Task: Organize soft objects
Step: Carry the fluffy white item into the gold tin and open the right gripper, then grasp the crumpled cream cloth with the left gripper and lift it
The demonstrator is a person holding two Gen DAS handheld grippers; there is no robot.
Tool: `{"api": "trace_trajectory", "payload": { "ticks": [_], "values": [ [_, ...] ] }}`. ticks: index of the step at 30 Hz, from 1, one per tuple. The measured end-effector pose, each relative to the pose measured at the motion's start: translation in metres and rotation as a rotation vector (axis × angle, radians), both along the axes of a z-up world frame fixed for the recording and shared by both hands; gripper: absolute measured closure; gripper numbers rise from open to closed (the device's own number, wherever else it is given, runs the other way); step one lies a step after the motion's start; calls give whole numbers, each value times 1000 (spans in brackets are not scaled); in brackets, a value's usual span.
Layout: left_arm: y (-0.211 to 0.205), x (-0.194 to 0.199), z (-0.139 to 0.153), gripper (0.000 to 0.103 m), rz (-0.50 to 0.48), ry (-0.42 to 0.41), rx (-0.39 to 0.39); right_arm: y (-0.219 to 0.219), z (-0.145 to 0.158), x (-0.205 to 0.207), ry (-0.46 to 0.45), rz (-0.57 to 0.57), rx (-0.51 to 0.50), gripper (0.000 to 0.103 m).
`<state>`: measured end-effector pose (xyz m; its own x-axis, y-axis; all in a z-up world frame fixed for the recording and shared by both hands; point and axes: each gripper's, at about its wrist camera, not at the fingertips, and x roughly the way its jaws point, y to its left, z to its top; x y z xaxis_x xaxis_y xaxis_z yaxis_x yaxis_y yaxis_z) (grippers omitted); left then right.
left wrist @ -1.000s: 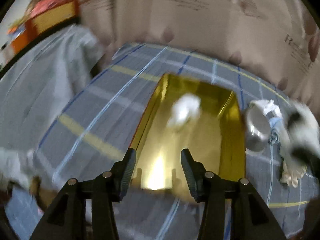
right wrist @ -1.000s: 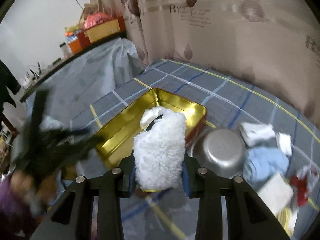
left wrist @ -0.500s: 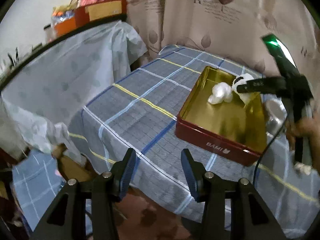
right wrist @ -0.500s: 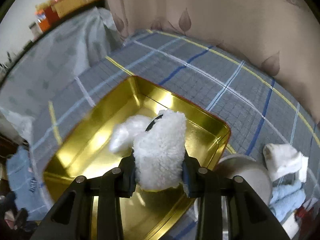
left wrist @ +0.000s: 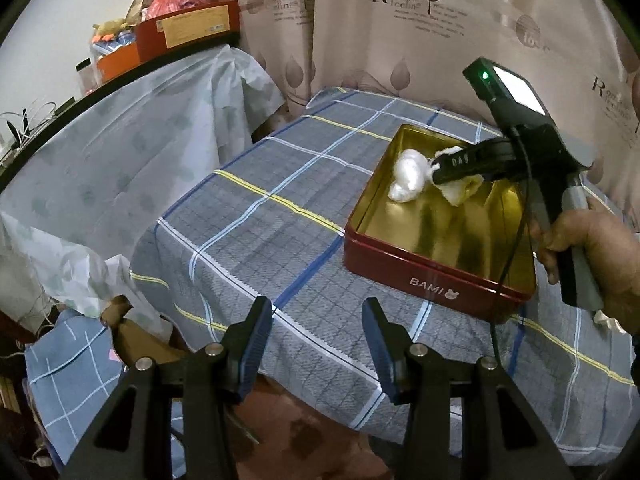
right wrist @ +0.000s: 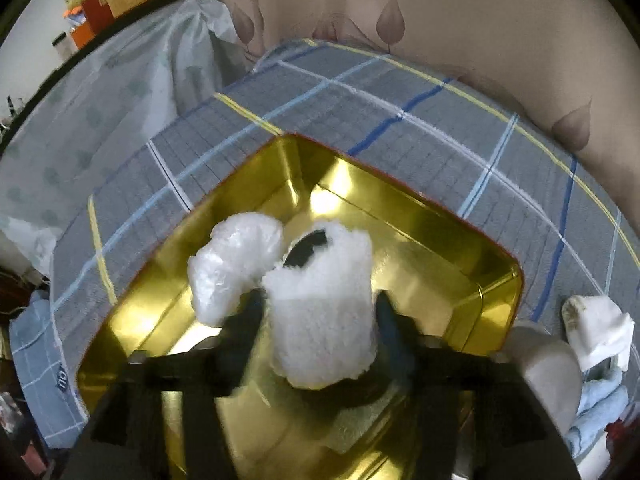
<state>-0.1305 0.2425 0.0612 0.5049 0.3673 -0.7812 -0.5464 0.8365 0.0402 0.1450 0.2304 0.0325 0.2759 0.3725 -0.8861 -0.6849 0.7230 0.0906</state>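
**Right gripper over tin, fleece piece clenched**

Right gripper (right wrist: 320, 312) grasps a white fleece piece (right wrist: 320, 304), its long axis upright between the fingers, directly above the gold floor of the red BAMI tin (left wrist: 436, 288). A white plastic wad (right wrist: 234, 268) lies in the tin, touching the piece's left side. Left gripper (left wrist: 318, 340) hangs released, near and left of the tin, well apart. Judgement: release straight down suffices.

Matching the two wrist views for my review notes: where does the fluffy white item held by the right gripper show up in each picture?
Left wrist: the fluffy white item is at upper right, over the far end of the red and gold tin, partly hidden by the right gripper.
Right wrist: centre, between the jaws, above the tin's gold floor.
Shared landmark: the white plastic-wrapped bundle lying in the tin beside it.
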Motion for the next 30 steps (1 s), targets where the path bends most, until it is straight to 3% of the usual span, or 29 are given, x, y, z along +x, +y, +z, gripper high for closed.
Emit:
{"api": "trace_trajectory", "payload": {
  "ticks": [2,5,8,11,14,17,18,21,24,27,30],
  "values": [
    [-1,1,-1,55,-4,3,4,-5,10,-4,-48,-9,16,21],
    [-5,1,-1,55,-11,6,29,-28,35,-15,-126,-46,80,21],
    [-9,2,-1,55,-20,16,45,-78,68,-44,-234,-95,217,19],
    [-18,0,2,55,-53,-7,64,-144,83,-86,-355,-169,258,7],
    [-39,0,3,55,-136,-19,92,-219,77,-122,-458,-294,182,4],
    [-68,0,1,55,-264,-26,99,-304,61,-134,-460,-443,114,4],
    [-80,1,1,55,-319,-25,97,-334,52,-134,-474,-497,39,4],
    [-112,7,-1,55,-471,-18,38,-402,33,-124,-494,-621,-136,4],
    [-146,20,0,55,-613,-15,-82,-453,14,-113,-496,-721,-240,4],
    [-185,48,4,55,-715,-3,-191,-498,-10,-106,-389,-829,-188,4],
    [-218,80,10,55,-786,3,-237,-504,-4,-110,-415,-831,-134,3]
  ]
}}
